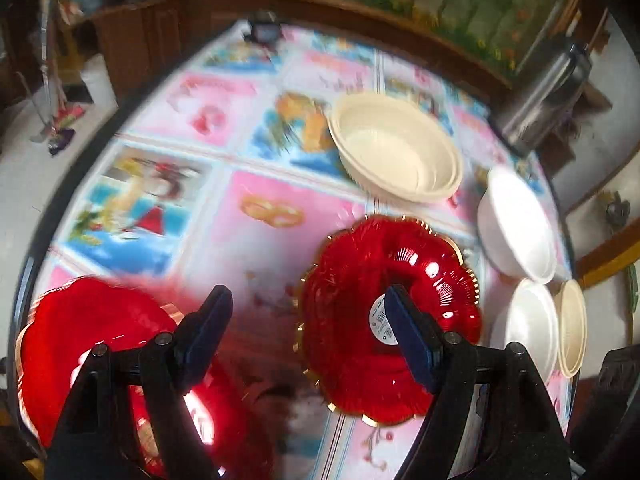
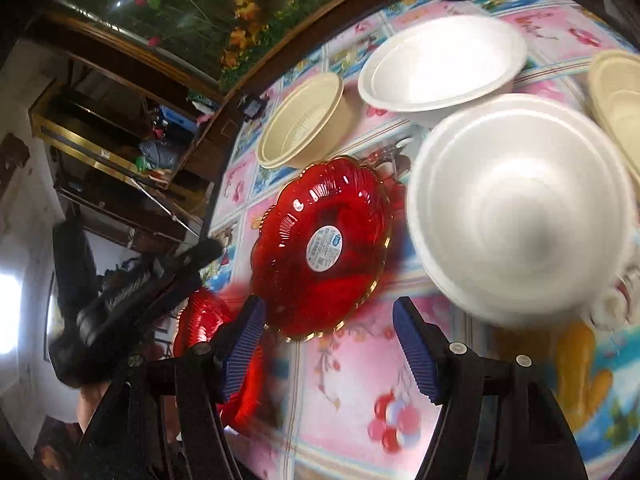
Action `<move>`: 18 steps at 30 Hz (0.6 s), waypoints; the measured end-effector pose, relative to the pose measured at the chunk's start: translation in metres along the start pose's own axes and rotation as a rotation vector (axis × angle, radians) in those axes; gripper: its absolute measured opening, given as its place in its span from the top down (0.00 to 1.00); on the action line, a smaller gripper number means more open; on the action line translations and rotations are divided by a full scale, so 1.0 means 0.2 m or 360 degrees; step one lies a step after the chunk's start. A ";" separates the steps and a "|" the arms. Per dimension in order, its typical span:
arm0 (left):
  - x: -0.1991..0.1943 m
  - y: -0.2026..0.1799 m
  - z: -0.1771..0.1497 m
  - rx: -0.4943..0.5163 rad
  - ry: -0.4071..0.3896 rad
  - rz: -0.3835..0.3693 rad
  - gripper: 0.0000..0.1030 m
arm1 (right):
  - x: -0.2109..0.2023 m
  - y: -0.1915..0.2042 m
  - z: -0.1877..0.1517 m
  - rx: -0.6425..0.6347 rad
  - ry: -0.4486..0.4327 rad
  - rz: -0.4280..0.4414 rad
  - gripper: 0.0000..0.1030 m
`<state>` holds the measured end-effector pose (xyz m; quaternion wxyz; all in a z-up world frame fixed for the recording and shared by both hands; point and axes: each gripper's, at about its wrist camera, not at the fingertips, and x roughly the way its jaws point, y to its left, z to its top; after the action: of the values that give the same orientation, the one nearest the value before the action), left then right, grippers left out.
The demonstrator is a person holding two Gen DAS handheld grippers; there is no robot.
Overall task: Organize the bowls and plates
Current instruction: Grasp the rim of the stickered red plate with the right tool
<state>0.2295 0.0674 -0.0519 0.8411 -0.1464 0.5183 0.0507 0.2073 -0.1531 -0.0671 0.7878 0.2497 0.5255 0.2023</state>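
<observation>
A red glass plate (image 1: 360, 344) with a gold rim and a round sticker lies on the patterned tablecloth; in the right wrist view this red plate (image 2: 320, 248) is just ahead of the fingers. A second red plate (image 1: 92, 340) lies at the lower left, partly under my left gripper (image 1: 308, 320), which is open and holds nothing. My right gripper (image 2: 330, 332) is open and bare above the cloth. Two cream bowls (image 1: 396, 148) (image 1: 572, 328) and two white bowls (image 1: 516, 224) (image 1: 532, 328) stand to the right. The nearest white bowl (image 2: 520, 208) is blurred.
A steel flask (image 1: 548, 92) stands at the table's far right edge. The round table's dark rim (image 1: 52, 216) curves along the left, with floor beyond. A small dark device (image 1: 264, 32) sits at the far edge. The left hand's gripper (image 2: 140, 292) shows at the left of the right wrist view.
</observation>
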 end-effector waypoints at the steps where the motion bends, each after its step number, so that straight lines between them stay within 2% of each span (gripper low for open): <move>1: 0.03 0.00 0.00 -0.0010 0.0029 0.0009 0.24 | 0.02 -0.01 0.01 0.0007 0.0007 -0.0003 0.33; 3: 0.11 -0.02 0.01 -0.0008 0.0073 0.0077 0.24 | 0.07 -0.02 0.02 0.0037 0.0015 -0.0038 0.33; 6: 0.21 -0.03 0.01 0.0010 0.0142 0.0115 0.24 | 0.13 -0.02 0.03 0.0051 0.0023 -0.0046 0.33; 9: 0.24 -0.04 0.01 0.0047 0.0147 0.0152 0.24 | 0.18 -0.03 0.05 0.0064 0.0028 -0.0072 0.34; 10: 0.24 -0.04 0.00 0.0055 0.0141 0.0144 0.26 | 0.19 -0.04 0.06 0.0064 0.0029 -0.0084 0.40; 11: 0.24 -0.05 0.00 0.0073 0.0146 0.0157 0.36 | 0.20 -0.04 0.06 0.0055 0.0029 -0.0099 0.48; 12: 0.24 -0.05 -0.01 0.0088 0.0143 0.0203 0.46 | 0.21 -0.03 0.06 0.0033 0.0043 -0.0129 0.71; 13: 0.22 -0.06 0.00 0.0104 0.0113 0.0211 0.64 | 0.22 -0.04 0.06 0.0028 0.0046 -0.0157 0.85; 14: 0.21 -0.07 0.00 0.0129 0.0121 0.0202 0.69 | 0.23 -0.04 0.05 0.0027 0.0053 -0.0148 0.89; 18: 0.18 -0.09 -0.01 0.0164 0.0115 0.0198 0.73 | 0.21 -0.03 0.03 -0.0004 0.0021 -0.0175 0.89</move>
<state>0.2489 0.0479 -0.0818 0.8235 -0.0721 0.5582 0.0708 0.2281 -0.1349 -0.0993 0.7945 0.2179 0.5435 0.1610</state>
